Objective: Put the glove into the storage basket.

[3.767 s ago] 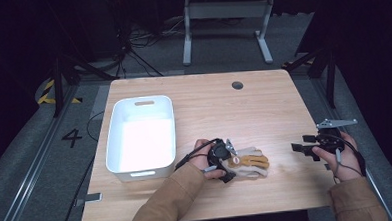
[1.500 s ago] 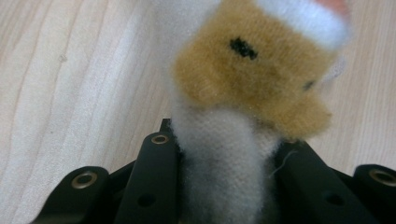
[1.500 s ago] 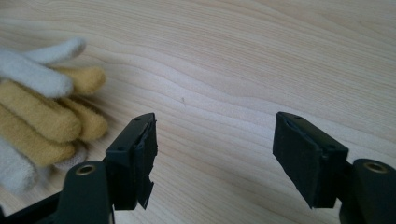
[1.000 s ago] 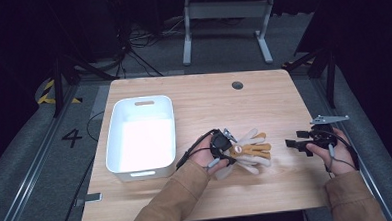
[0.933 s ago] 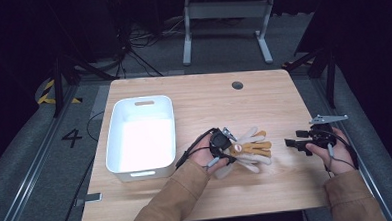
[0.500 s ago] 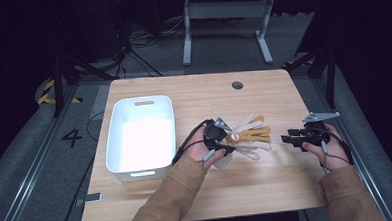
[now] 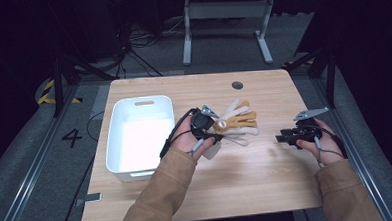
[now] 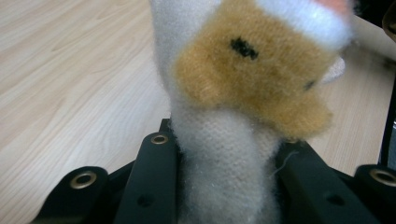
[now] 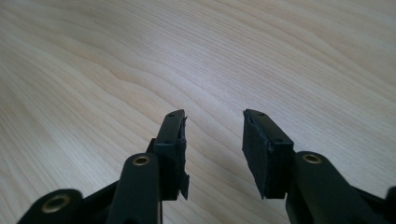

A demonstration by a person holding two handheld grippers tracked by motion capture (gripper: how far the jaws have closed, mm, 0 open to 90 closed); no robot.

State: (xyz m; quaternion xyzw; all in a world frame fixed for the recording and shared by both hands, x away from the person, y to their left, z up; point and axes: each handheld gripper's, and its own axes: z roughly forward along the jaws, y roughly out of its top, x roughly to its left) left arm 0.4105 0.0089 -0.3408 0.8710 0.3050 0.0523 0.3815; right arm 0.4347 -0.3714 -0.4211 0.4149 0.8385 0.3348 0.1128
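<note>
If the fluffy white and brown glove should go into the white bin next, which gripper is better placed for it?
Left. The left gripper is shut on the glove and sits just beside the white bin. The right gripper is open with nothing between its jaws, above bare table far from the bin.

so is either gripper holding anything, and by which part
The left gripper pinches the fuzzy white and tan knitted glove by its white cuff end; the right gripper is open, holding nothing.
</note>
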